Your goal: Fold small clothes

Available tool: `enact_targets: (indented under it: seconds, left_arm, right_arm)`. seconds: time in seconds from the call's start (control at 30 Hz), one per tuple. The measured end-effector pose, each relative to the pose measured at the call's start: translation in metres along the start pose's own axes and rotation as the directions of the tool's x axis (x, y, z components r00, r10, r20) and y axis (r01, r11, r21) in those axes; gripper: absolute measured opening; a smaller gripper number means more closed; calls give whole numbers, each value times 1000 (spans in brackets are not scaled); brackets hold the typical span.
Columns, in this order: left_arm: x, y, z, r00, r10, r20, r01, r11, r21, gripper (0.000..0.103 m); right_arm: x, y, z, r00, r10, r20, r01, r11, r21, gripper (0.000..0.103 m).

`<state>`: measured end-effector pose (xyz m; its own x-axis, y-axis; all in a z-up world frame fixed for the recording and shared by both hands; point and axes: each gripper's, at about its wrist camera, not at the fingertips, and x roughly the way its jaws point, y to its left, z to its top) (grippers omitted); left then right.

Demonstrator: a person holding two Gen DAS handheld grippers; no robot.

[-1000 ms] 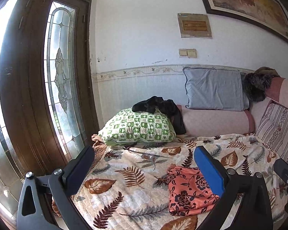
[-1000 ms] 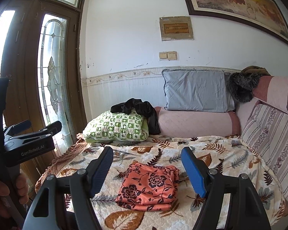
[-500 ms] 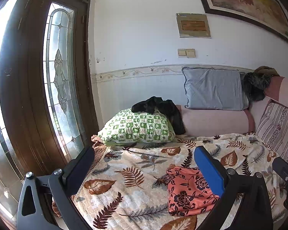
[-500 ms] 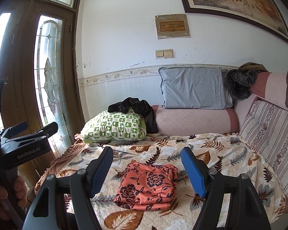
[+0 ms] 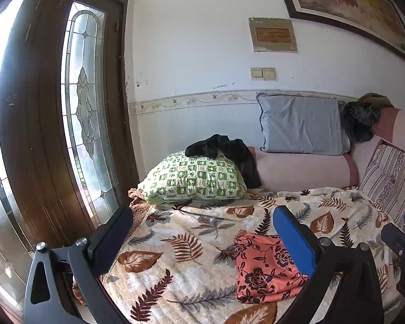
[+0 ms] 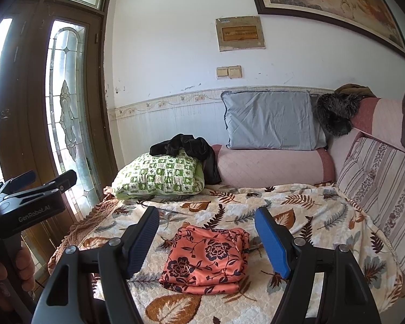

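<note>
A folded orange garment with dark flowers (image 6: 206, 260) lies flat on the leaf-patterned blanket (image 6: 310, 210) of a bed. My right gripper (image 6: 206, 239) hovers over it, open, its fingers apart on either side with nothing between the pads. In the left wrist view the same garment (image 5: 264, 267) sits low right, partly behind the blue finger (image 5: 294, 239). My left gripper (image 5: 202, 239) is open and empty, over the blanket (image 5: 181, 248) to the garment's left. A black garment (image 6: 186, 145) is draped over the green checked pillow (image 6: 159, 178).
A pink bolster (image 6: 272, 164) and grey pillow (image 6: 270, 121) line the back wall. A striped cushion (image 6: 378, 186) stands at the right. A wooden door with leaded glass (image 5: 81, 108) borders the bed's left edge. A hand (image 6: 21, 264) holds the left gripper's body (image 6: 27, 205).
The right wrist view has drifted slightly, with the room sliding a little; both grippers stay open and the orange garment lies as before.
</note>
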<state>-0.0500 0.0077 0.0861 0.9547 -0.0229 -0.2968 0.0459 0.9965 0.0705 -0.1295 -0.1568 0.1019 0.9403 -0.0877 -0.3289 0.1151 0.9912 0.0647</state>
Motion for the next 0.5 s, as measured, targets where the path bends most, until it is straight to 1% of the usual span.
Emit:
enact_targets:
  seconds: [0.5]
  left_arm:
    - [-1,3,-2,1000,-1,2,1,1000,-1,103]
  right_arm:
    - [0,0,0,1000,2,0,-2,1000,2,76]
